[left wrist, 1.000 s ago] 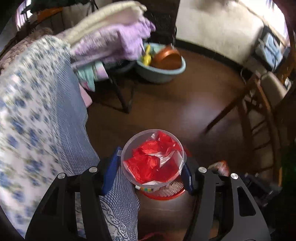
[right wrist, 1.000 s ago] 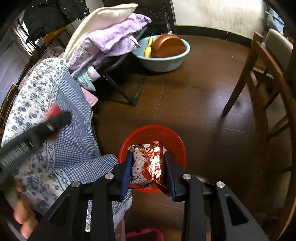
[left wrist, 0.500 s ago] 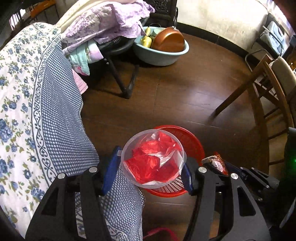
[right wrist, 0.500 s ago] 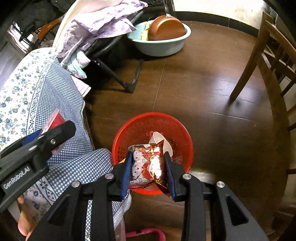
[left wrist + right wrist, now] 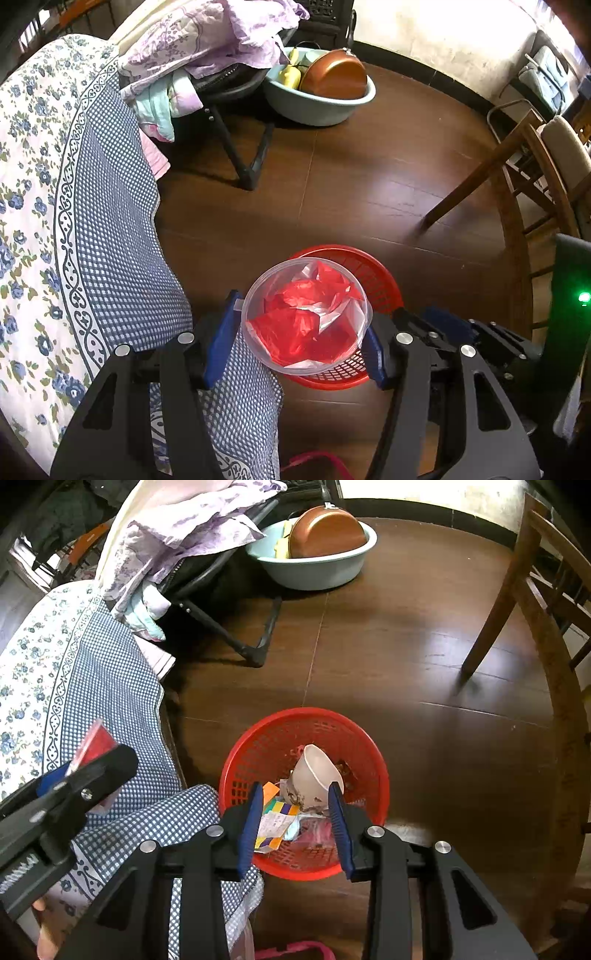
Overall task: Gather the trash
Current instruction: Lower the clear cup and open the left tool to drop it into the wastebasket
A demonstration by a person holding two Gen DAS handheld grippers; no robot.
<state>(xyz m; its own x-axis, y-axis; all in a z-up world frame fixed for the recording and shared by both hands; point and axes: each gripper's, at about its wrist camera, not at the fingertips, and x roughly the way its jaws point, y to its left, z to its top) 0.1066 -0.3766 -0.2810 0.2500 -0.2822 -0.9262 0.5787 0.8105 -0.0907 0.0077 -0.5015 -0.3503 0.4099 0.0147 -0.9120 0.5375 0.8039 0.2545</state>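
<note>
My left gripper point(image 5: 301, 334) is shut on a clear plastic tub point(image 5: 306, 314) stuffed with red plastic wrap, held above the red mesh trash basket point(image 5: 380, 273) on the floor. My right gripper point(image 5: 297, 821) is open and empty just above the same basket point(image 5: 258, 749). Inside the basket lie a white paper cup point(image 5: 314, 771), a coloured paper wrapper point(image 5: 275, 818) and other scraps. The left gripper also shows at the left of the right wrist view point(image 5: 88, 771).
A table with a blue floral and checked cloth point(image 5: 74, 229) fills the left side. A folding chair piled with clothes point(image 5: 207, 48) and a blue basin holding a copper pan point(image 5: 325, 92) stand behind. A wooden chair point(image 5: 535, 166) is at the right.
My right gripper opened and the snack wrapper it held dropped out of it. Both grippers rose a little over the basket. The left keeps hold of the tub.
</note>
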